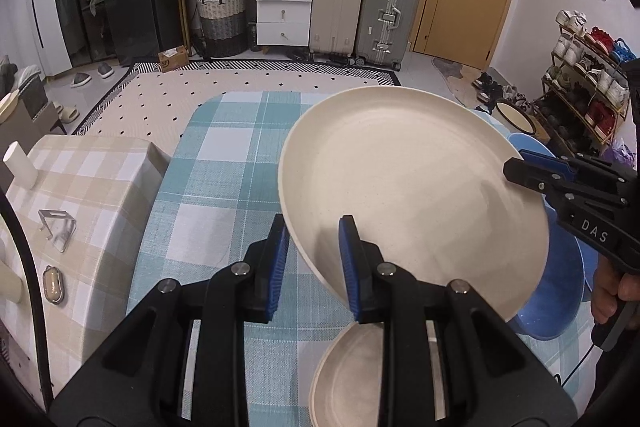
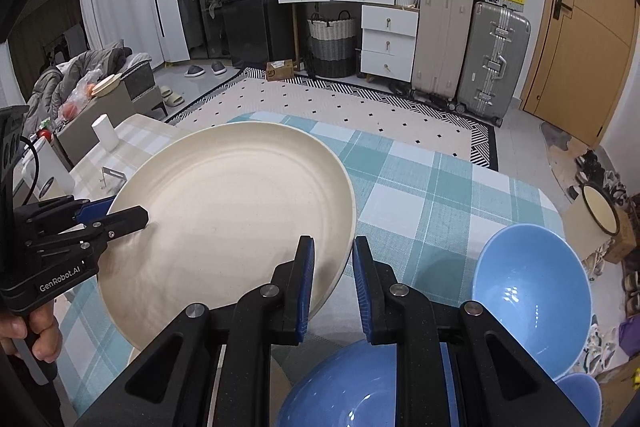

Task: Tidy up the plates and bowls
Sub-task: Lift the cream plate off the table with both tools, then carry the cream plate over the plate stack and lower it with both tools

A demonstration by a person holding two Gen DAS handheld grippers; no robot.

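Observation:
A large cream plate [image 1: 412,187] is held tilted above the teal checked table [image 1: 224,163]. My left gripper [image 1: 312,263] is shut on its near-left rim. My right gripper [image 2: 332,283] is shut on the plate's [image 2: 228,211] opposite rim; it shows in the left wrist view [image 1: 520,167] at the plate's right edge. A second cream dish [image 1: 348,375] lies below my left gripper. A blue bowl [image 1: 560,287] sits under the plate on the right. In the right wrist view, one blue bowl [image 2: 532,299] stands at right and another [image 2: 352,387] below the gripper.
A side table with a beige checked cloth [image 1: 92,187] stands left, holding a white cup [image 1: 20,165] and a metal clip [image 1: 58,229]. Drawers [image 1: 284,11], suitcases [image 1: 364,11], a basket [image 1: 222,19] and a shoe rack [image 1: 588,87] line the far side.

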